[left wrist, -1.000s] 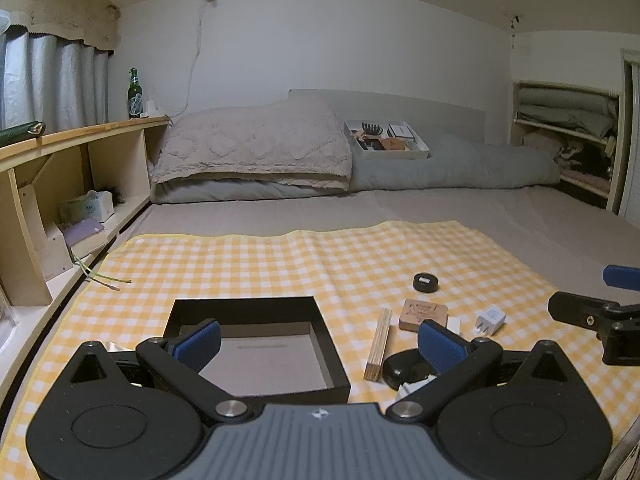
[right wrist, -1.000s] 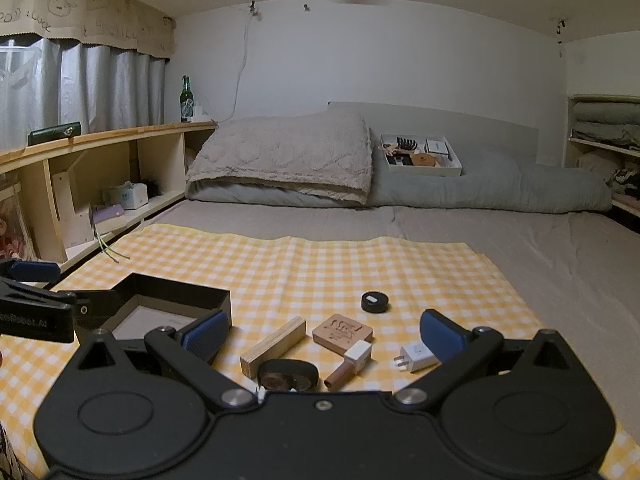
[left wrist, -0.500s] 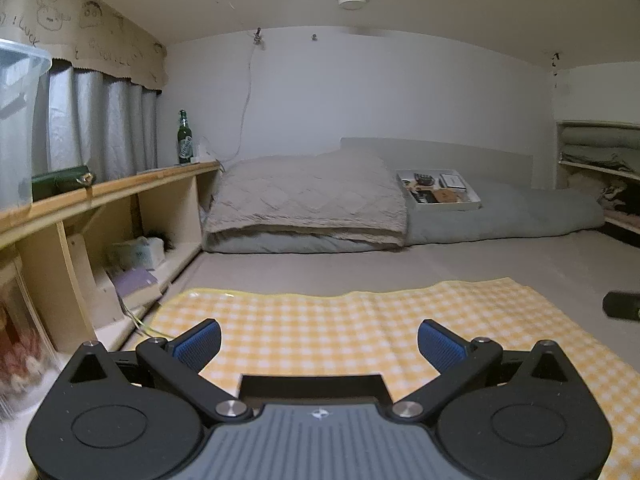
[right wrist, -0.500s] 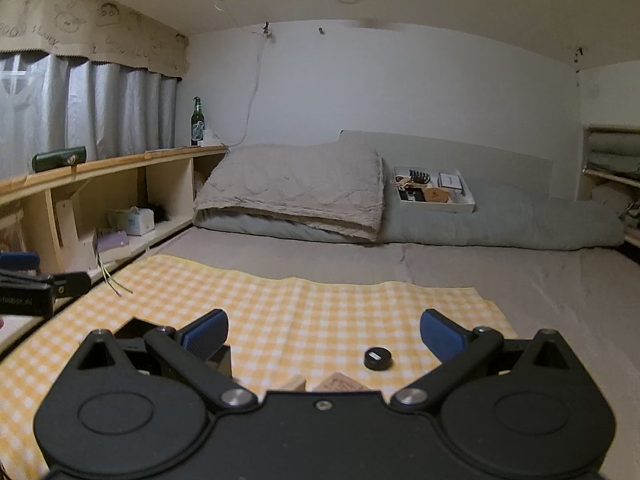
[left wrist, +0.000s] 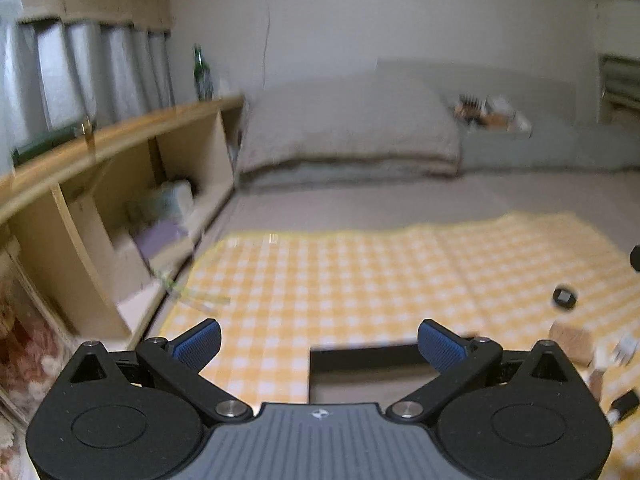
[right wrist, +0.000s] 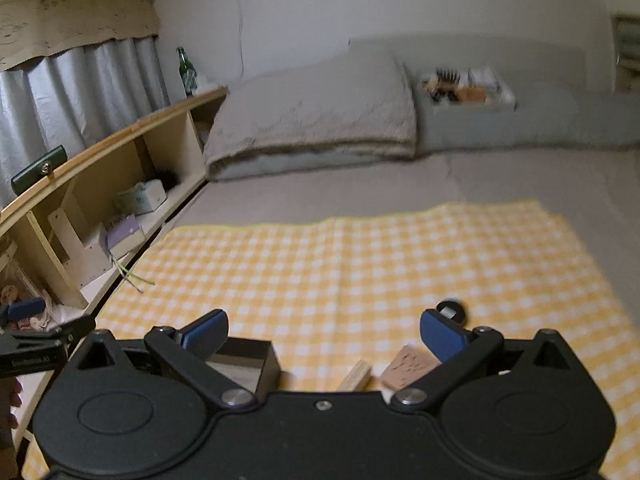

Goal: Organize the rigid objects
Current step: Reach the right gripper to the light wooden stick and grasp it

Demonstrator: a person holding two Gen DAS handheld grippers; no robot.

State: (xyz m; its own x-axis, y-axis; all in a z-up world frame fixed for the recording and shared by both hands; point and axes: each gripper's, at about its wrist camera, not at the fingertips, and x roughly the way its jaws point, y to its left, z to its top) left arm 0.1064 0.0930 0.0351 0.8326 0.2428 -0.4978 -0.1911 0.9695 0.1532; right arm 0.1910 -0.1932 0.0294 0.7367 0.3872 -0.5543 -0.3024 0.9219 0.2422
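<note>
A black open box (left wrist: pixel 360 364) sits on the yellow checked cloth (left wrist: pixel 360 272), just ahead of my left gripper (left wrist: pixel 319 344), which is open and holds nothing. To its right lie a small black round piece (left wrist: pixel 564 297) and a wooden block (left wrist: pixel 570 338), both blurred. In the right wrist view the box (right wrist: pixel 248 364) is low left, with a pale wooden stick (right wrist: pixel 356 376), the wooden block (right wrist: pixel 408 366) and the round piece (right wrist: pixel 450 310) near my right gripper (right wrist: pixel 323 338), which is open and empty. The left gripper's side (right wrist: pixel 36 350) shows at the left edge.
A wooden shelf unit (right wrist: pixel 100 184) with a tissue box and a green bottle (right wrist: pixel 186 70) runs along the left. Behind the cloth lie a grey quilt (right wrist: pixel 320 120) and a white tray (right wrist: pixel 468 92) of small items on the bed.
Both views dipped back down after tilting up half a second ago, so the box and small objects show again. Both grippers stay open. The frames are motion-blurred.
</note>
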